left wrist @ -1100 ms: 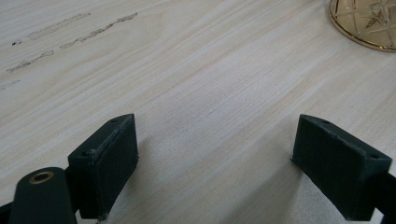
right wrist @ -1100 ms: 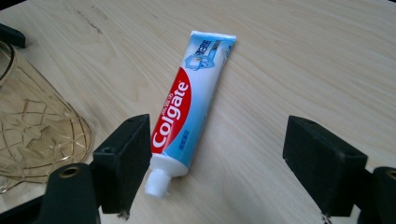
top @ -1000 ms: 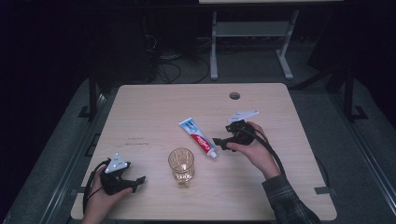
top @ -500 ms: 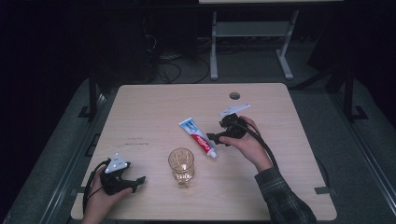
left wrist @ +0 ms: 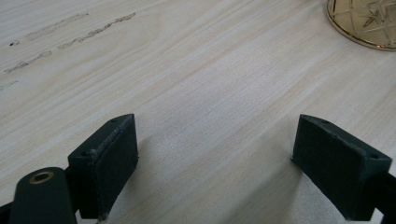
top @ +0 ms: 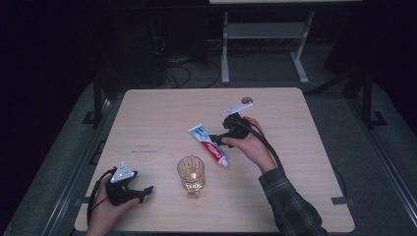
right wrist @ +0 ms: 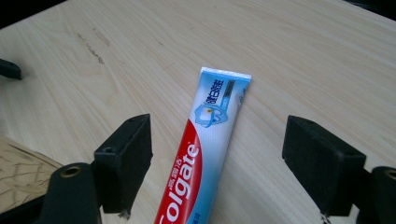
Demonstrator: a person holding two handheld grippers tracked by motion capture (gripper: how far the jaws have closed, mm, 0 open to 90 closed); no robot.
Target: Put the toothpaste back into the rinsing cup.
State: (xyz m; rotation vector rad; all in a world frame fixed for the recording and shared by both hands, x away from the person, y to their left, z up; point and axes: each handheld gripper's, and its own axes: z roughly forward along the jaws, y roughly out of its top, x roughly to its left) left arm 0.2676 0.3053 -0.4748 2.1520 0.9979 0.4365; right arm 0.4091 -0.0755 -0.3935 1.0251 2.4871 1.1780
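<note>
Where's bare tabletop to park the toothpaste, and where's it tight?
Free: the far left of the table, beyond the toothpaste tube, and the right side past the right gripper. Tight: the centre, around tube, glass and right gripper. The left gripper takes the near-left corner.

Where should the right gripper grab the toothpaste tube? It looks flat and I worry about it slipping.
Across the tube's middle, from above, one pad at each long edge. It lies flat on the table, and the open right gripper already straddles it there.
</note>
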